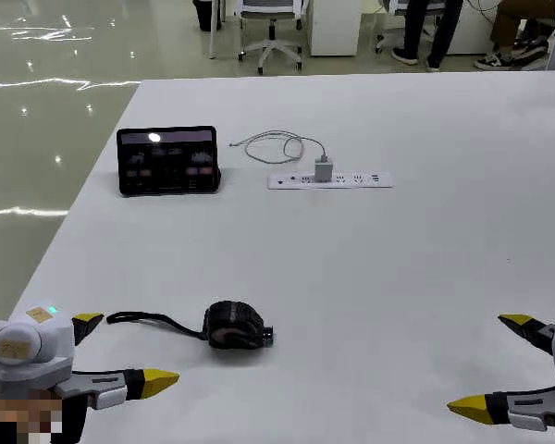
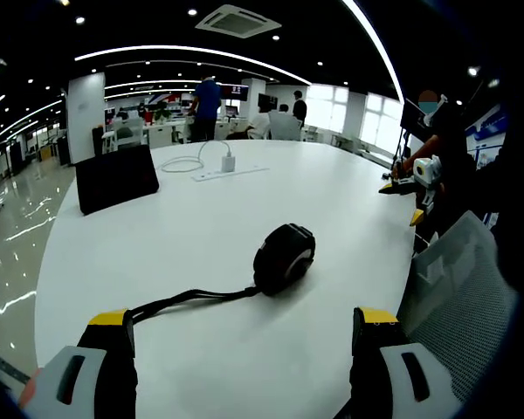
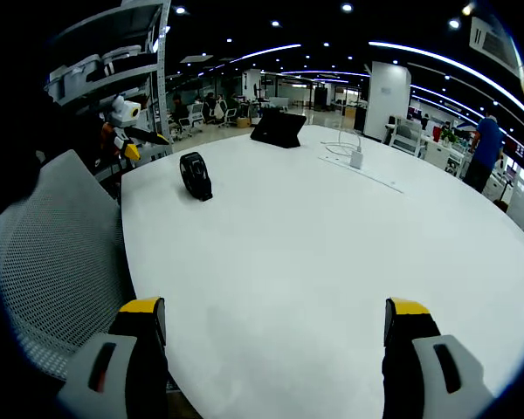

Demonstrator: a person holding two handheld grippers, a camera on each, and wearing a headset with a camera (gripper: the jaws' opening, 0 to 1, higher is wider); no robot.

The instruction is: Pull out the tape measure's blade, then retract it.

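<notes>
A black tape measure [image 1: 235, 326] lies on the white table [image 1: 370, 250] near its front edge, its black wrist strap [image 1: 148, 320] trailing to the left and its blade drawn in. In the left gripper view the tape measure [image 2: 284, 256] sits a short way ahead of the yellow-tipped jaws. My left gripper [image 1: 128, 350] stands open at the front left, its tips close to the strap's end, holding nothing. My right gripper [image 1: 495, 365] is open at the front right, far from the tape measure [image 3: 195, 175].
A dark tablet [image 1: 167, 160] stands propped at the back left. A white power strip [image 1: 330, 179] with a charger and a coiled cable [image 1: 276, 146] lies behind the middle. A mesh chair back [image 3: 52, 262] stands at the table's near edge. People and chairs are beyond.
</notes>
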